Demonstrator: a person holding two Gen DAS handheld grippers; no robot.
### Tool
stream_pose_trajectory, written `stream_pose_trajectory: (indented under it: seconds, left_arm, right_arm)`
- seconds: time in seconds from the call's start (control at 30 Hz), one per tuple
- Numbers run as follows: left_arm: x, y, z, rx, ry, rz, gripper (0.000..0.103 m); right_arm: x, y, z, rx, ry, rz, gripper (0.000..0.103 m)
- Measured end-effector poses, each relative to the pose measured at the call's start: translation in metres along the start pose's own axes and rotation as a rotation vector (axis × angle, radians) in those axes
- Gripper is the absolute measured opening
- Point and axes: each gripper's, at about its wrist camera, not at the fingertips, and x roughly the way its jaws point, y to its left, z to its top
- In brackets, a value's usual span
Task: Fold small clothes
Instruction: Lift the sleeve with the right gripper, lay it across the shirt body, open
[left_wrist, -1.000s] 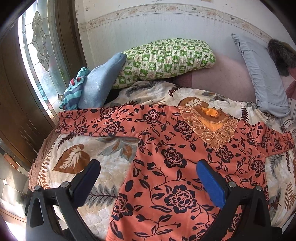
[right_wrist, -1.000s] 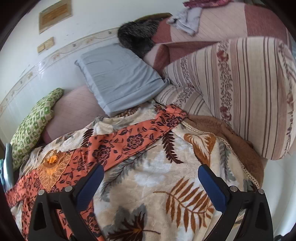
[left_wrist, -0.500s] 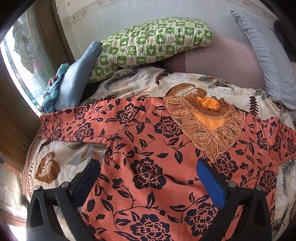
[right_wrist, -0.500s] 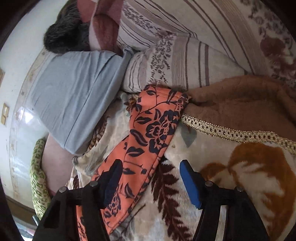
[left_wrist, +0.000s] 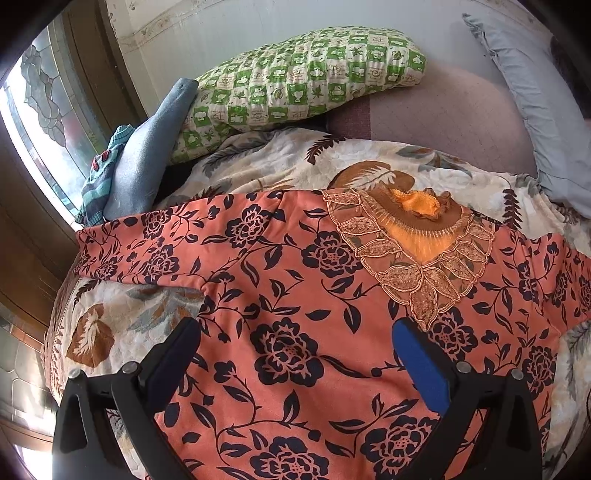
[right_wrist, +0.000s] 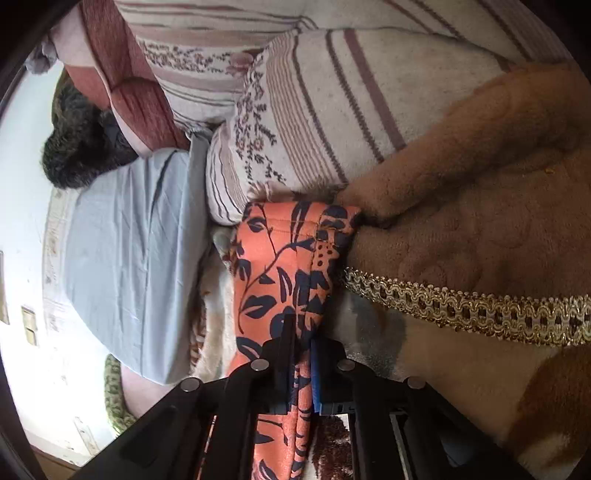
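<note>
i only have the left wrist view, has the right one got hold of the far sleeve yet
Observer: Yes. The right hand-held gripper is shut on the orange floral top's sleeve, near the cuff.
Operator: what's next to that cuff
Observer: The cuff end lies against a striped cream pillow.
Operator: anything on the other side
Observer: A brown fleece blanket with gold braid trim lies right beside it.

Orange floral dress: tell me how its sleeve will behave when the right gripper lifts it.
The sleeve already bunches into folds between the right gripper's shut jaws, so it will probably hang limp. The orange floral dress lies thin and flat on the leaf-print blanket, so it likely lifts lightly, dragging the body behind.
</note>
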Motion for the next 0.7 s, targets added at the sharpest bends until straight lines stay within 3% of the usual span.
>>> stream_pose_trajectory:
  seconds: [0.17, 0.37, 0.5, 0.7]
  left_arm:
    - [-0.005, 0.025, 0.001, -0.032, -0.025, -0.002, 0.103]
    - [0.002, 0.070, -0.002, -0.092, -0.023, -0.003, 0.103]
    - [0.005, 0.102, -0.001, -0.118, -0.062, 0.030, 0.103]
    - [0.022, 0.147, 0.007, -0.168, -0.130, 0.085, 0.103]
  right_arm:
    - [-0.030, 0.041, -0.013, -0.054, 0.000, 0.120, 0.005]
    - [-0.068, 0.136, -0.062, -0.206, 0.042, 0.259, 0.005]
    - [-0.073, 0.202, -0.128, -0.316, 0.123, 0.318, 0.005]
    - [-0.040, 0.281, -0.264, -0.459, 0.290, 0.349, 0.005]
